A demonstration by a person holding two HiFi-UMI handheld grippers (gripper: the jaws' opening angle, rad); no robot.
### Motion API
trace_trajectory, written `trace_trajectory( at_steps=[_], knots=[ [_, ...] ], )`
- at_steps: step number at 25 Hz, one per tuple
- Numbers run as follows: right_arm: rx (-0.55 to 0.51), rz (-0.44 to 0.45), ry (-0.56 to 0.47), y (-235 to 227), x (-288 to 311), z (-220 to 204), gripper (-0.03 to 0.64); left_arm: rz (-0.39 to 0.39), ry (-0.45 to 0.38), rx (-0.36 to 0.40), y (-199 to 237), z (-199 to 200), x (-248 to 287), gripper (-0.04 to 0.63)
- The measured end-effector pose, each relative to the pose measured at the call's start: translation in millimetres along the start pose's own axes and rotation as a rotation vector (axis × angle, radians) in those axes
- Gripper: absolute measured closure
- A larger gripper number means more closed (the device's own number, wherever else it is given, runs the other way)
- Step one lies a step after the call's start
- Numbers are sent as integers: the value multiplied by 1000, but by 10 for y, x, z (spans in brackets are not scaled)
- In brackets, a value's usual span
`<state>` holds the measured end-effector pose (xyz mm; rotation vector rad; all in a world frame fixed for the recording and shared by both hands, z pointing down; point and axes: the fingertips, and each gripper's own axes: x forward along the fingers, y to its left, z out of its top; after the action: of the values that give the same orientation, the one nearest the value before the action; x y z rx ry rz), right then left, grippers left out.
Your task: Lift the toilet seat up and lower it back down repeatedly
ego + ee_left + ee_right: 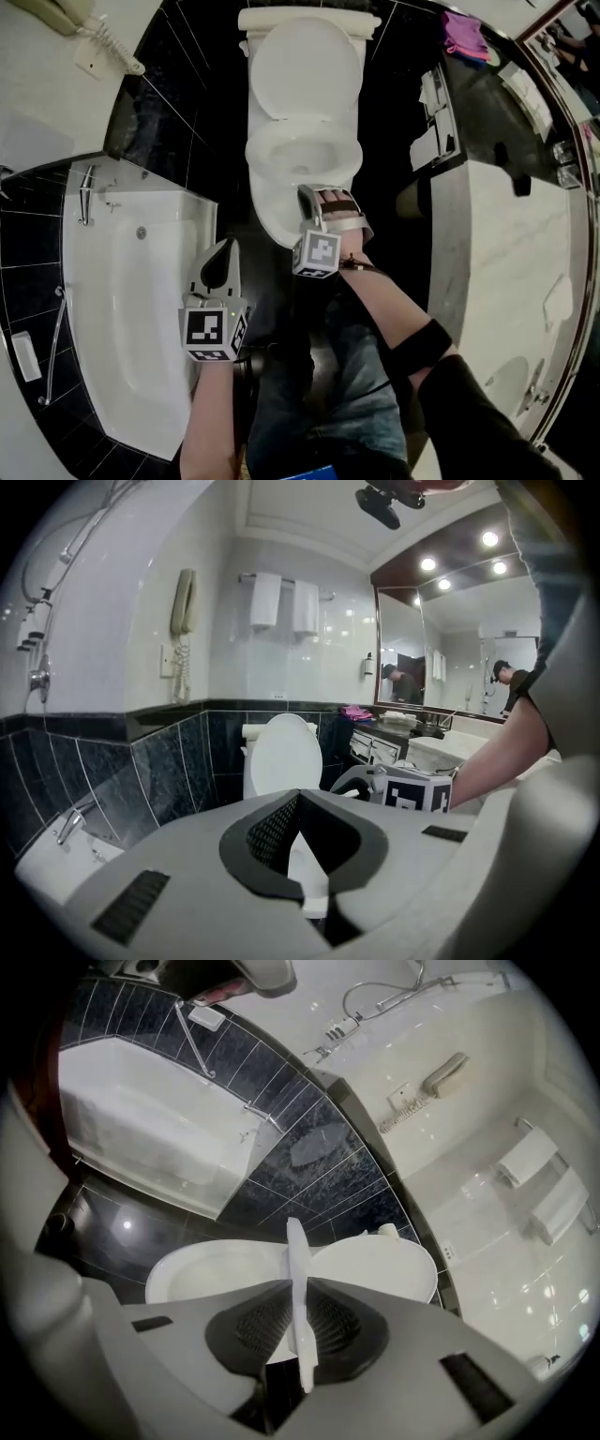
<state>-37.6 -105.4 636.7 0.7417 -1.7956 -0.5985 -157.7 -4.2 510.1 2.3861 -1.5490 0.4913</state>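
The white toilet stands at the top centre of the head view, its lid (305,66) upright against the tank. My right gripper (307,194) is at the front of the bowl, shut on the front edge of the toilet seat (267,161). In the right gripper view the seat (294,1260) shows edge-on as a thin white strip between the jaws of the right gripper (298,1290), with the bowl (211,1269) on one side and the lid (375,1265) on the other. My left gripper (225,246) hangs left of the toilet over dark floor, shut and holding nothing. The left gripper (298,799) points at the lid (284,757).
A white bathtub (131,300) lies along the left, close to my left gripper. A vanity counter (506,234) runs down the right, with a pink cloth (464,36) at its far end. A wall phone (183,602) and towels (281,602) hang above the toilet. The person's legs (328,394) stand before the bowl.
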Motion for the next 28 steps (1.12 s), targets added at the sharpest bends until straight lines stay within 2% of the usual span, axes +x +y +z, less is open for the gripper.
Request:
trace_trajectory(
  at_steps=[5,8,12,16,20,25,28],
  knots=[
    [7,16,3,701,18,-100,554,-9,-9,-14,4,-543,0,595],
    [13,42,8,1212,127,-184,555,-12,5,-53,-18,-728,5,595],
    [11,32,0,1677,239,-297,557,-25,-13,-4,50,-1054,68,595],
    [29,62,14,2201,496,-475,557,-38,-27,21,87,-1277,201,595],
    [63,74,21,2535,729,-570,571,-50,-18,38,108,-1554,304,595],
    [36,126,37,2995,1027,-740,570,-62,6,38,110,-1867,381,595],
    [19,141,60,3113,1127,-827,570,-68,17,43,114,-1968,416,595]
  ],
)
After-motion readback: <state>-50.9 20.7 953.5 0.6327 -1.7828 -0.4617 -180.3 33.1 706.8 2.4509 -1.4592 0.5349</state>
